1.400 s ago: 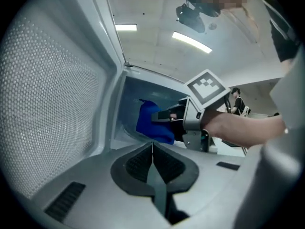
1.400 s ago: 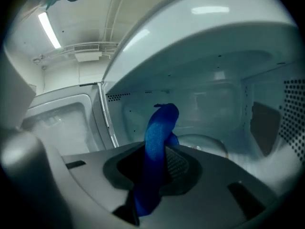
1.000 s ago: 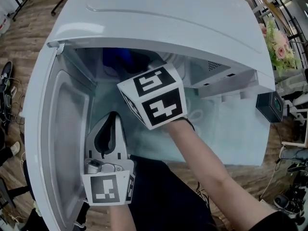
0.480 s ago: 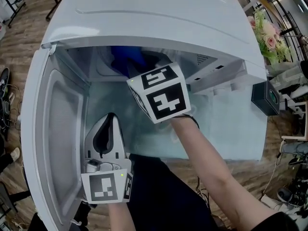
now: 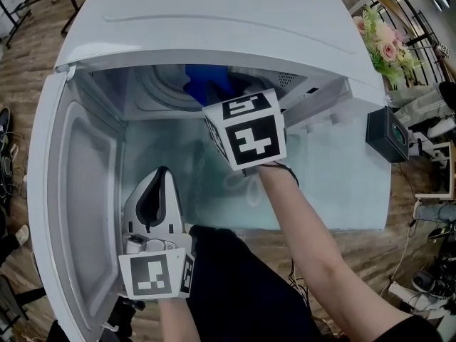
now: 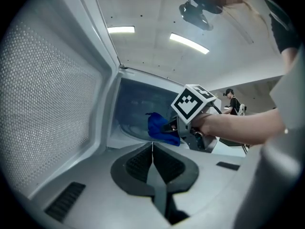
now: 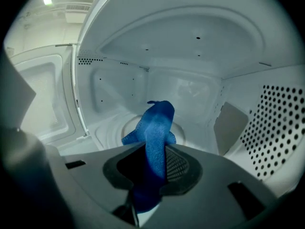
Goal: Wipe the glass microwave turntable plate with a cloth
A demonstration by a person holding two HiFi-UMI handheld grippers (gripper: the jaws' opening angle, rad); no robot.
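Inside microwave (image 5: 214,20) | right tool (image 7: 151,149) clamps cloth (image 7: 158,120), grip hidden overhead | plate (image 7: 129,124), perhaps

The cloth (image 7: 155,128) is blue and matt, with a fine nubbly weave and soft folds. The microwave (image 5: 235,20) casing is white, smooth and glossy. The cavity wall (image 7: 124,94) is smooth white with a low sheen. The door (image 6: 43,104) liner carries a dull, finely dotted mesh screen. The turntable plate (image 7: 128,125) looks clear and glassy. The left gripper (image 6: 152,149) and right gripper (image 7: 152,151) are matt grey plastic with dark ribbed pads. The floor (image 5: 28,41) shows brown wood-grain planks.
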